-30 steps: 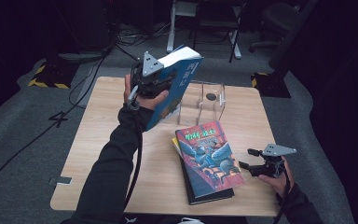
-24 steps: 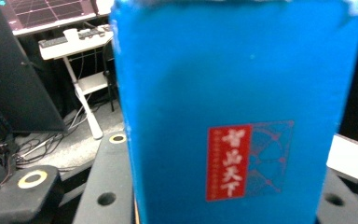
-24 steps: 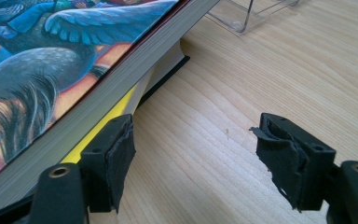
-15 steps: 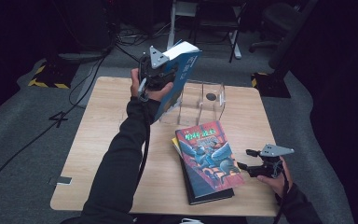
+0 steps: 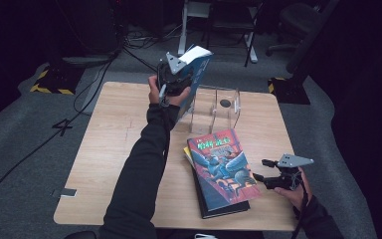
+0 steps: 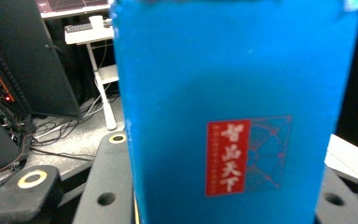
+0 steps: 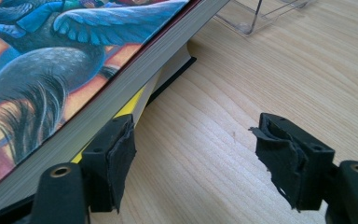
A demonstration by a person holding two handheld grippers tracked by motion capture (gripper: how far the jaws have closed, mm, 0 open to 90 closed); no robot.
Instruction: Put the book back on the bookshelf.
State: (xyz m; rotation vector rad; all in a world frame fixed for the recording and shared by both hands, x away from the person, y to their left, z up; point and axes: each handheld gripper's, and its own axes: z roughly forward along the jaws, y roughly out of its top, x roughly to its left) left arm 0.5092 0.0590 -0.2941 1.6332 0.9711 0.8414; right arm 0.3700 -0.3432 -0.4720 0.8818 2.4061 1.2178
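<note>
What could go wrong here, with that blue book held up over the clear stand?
The blue book is tilted in the left gripper, clamped near one edge, so it might slip or knock the clear stand, which looks light. The right gripper is open beside the book stack; one jaw touches its edge, and a nudge could push the top book askew.

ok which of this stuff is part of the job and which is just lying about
In the job:
- blue book, clamped in the left gripper
- clear book stand

Lying about:
- stacked books beside the open right gripper
- chairs behind the table
</note>
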